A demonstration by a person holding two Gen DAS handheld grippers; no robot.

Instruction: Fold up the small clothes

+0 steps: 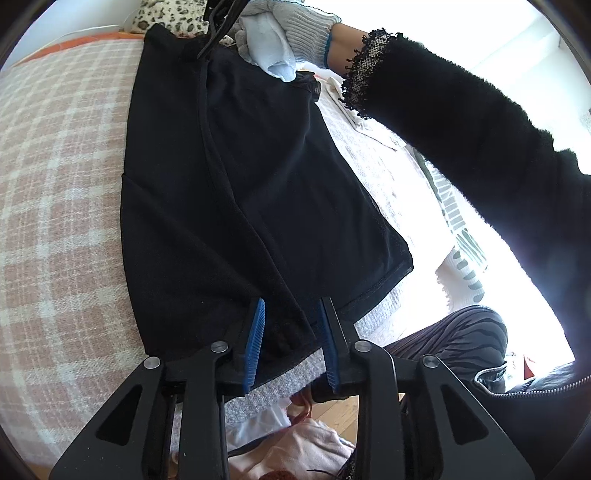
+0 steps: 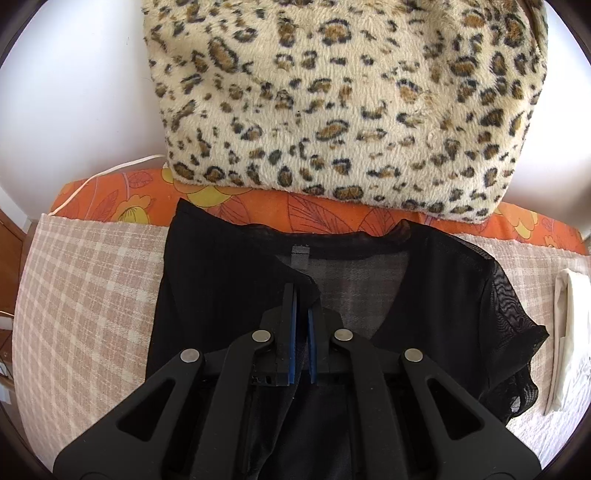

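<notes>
Black top (image 1: 240,192) lies flat on the plaid blanket (image 1: 62,177), long axis running from hem at 6 o'clock in the left wrist view up to the neckline at 12, where the right gripper (image 1: 218,33) shows dimly under a gloved hand (image 1: 280,33). Left gripper (image 1: 291,332) sits at the hem, jaws well apart, blue pads straddling a bunched bit of hem edge; nothing clamped yet, as far as can be told. In the right wrist view the right gripper (image 2: 302,314) has its jaws nearly together, with the left neckline edge of the top (image 2: 229,280) pinched or about to be; a sliver of gap shows, so a firm hold is uncertain. Sheer sleeve (image 2: 513,332) fans out at 3 o'clock; leopard pillow (image 2: 343,103) stands beyond at 12. Judgement: the two grippers hold opposite ends of one side, so the coming fold likely carries that side across toward 3 o'clock.
</notes>
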